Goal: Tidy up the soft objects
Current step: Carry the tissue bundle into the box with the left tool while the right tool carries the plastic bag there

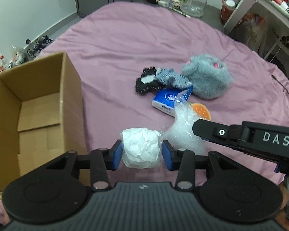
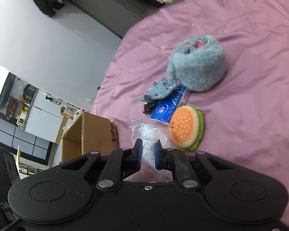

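The left gripper clasps a white wad above the bed, an open box to its left. The right gripper pinches a clear bag; ahead lie a burger toy, tissue pack and grey plush.

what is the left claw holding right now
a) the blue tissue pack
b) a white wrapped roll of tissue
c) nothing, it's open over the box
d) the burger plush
b: in the left wrist view the left claw has its blue pads pressed on either side of the white wrapped roll, while the burger plush and the blue tissue pack lie on the pink sheet.
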### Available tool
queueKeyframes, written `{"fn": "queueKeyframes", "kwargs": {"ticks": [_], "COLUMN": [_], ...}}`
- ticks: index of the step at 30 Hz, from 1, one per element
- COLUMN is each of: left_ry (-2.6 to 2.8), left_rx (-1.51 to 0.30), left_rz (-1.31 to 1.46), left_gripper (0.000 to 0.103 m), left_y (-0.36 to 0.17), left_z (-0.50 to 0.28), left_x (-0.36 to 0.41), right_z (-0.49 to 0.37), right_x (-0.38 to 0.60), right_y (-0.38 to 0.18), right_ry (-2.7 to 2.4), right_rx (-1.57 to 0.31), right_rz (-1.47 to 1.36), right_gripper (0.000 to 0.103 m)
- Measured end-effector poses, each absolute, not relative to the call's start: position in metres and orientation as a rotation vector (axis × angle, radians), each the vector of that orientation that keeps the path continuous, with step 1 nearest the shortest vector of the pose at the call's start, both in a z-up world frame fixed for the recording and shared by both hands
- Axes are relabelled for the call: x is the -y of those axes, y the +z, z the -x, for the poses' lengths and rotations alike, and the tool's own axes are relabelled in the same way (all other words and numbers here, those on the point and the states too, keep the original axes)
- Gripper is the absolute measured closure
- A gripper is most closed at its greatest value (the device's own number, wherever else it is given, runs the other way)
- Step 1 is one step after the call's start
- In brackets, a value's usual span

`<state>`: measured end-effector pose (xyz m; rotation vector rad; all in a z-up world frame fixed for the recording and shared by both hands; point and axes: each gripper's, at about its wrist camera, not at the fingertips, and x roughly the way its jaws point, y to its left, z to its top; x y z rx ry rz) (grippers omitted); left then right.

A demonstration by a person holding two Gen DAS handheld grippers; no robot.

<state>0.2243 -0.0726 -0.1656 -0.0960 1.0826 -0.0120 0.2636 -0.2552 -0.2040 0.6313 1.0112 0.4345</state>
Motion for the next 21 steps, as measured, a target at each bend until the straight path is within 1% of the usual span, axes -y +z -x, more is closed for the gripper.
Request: {"fn": "queueKeyframes", "kwargs": {"ticks": [11,21], "left_ry": [-0.006,0.053], "left_rx": [-0.996,-0.949], "left_rz": [0.119,0.153], "left_gripper": [0.06,0.06], "left_y": [-0.118,-0.098], "left_z": [-0.204,-0.194], "left_x": [0.036,-0.014], "right_z": [-0.245,-0.24], "right_x": [0.237,0.207], "right_y": [-0.167,-0.135], "right_ry": [0.473,0.52], "right_rx": [-0.918,-0.832], "right_rz": [-0.537,-0.499], "right_gripper": [0.09,0.09]}}
